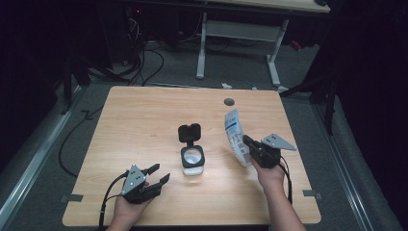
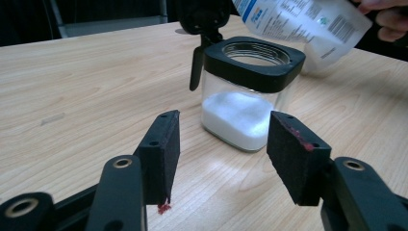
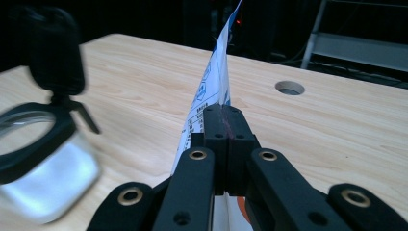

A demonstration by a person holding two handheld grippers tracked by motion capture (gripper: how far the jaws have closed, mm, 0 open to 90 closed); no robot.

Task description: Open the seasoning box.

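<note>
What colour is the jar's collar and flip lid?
Black, on the clear glass jar; the left gripper view shows it best.

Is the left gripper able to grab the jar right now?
Probably yes. The left gripper is open and points at the jar, with bare table between. The pouch hangs off to the side in the right gripper.

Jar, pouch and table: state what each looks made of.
Jar: clear glass or hard plastic, glossy; the white powder shows through its wall. Its collar and flip lid look like matte black plastic.
Pouch: thin printed film, probably plastic; it bends in the shut right gripper.
Table: pale wood-grain surface, likely laminate, with a soft sheen.
</note>
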